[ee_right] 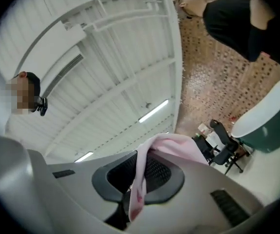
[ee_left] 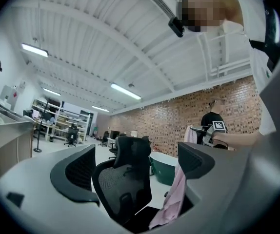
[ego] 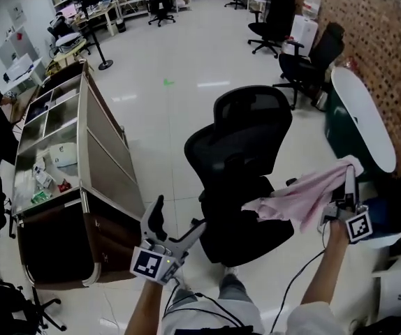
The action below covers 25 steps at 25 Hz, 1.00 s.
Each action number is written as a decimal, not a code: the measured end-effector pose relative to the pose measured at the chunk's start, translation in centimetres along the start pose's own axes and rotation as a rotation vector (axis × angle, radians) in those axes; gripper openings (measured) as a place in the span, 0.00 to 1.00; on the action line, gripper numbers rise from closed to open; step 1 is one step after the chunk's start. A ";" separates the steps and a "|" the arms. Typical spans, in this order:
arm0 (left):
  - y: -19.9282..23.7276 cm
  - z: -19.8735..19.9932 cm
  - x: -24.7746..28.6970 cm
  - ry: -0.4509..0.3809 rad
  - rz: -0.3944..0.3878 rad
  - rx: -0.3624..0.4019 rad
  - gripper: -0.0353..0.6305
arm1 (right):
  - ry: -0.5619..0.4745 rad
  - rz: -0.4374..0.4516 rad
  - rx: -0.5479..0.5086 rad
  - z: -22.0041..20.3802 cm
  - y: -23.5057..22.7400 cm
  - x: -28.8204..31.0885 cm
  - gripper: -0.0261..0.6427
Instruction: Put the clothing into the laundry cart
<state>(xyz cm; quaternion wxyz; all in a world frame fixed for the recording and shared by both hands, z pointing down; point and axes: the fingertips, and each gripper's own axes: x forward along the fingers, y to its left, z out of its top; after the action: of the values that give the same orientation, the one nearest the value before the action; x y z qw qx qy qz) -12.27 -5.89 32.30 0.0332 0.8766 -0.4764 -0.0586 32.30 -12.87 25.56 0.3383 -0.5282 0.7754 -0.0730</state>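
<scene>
A pink garment (ego: 295, 199) hangs over the seat of a black office chair (ego: 249, 124), one end lifted to the right. My right gripper (ego: 351, 176) is shut on that raised end; in the right gripper view the cloth (ee_right: 179, 143) drapes across the closed jaws of the right gripper (ee_right: 140, 177). My left gripper (ego: 179, 215) stands open and holds nothing, low and left of the chair. Seen from the left gripper (ee_left: 135, 165), the chair (ee_left: 125, 179) and the hanging garment (ee_left: 173, 199) lie beyond its spread jaws. A green cart with a white rim (ego: 340, 128) stands at the right, behind the right gripper.
A large metal shelf trolley (ego: 92, 152) with small items in it stands close on the left. More black office chairs (ego: 312, 58) line the brick wall at the back right. White boxes (ego: 396, 285) sit at the bottom right. A person in black (ee_right: 237, 18) stands by the green cart (ee_right: 271, 123).
</scene>
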 end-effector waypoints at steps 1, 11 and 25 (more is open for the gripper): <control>-0.4 0.5 -0.4 -0.010 -0.002 -0.001 0.82 | 0.017 0.034 -0.015 0.9 2.0 0.5 0.10; 1.7 5.5 -5.1 -0.118 0.080 0.082 0.82 | -0.029 0.429 0.072 6.0 19.6 3.7 0.10; 6.0 13.9 -19.0 -0.155 0.417 0.154 0.82 | 0.212 1.080 0.442 -5.2 47.8 9.9 0.10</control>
<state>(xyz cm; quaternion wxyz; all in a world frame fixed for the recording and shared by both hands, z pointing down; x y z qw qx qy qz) -29.35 6.78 20.61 -0.0587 0.7520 -0.6515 -0.0811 -9.73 -2.06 2.55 0.3501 0.0342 0.9304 -0.1027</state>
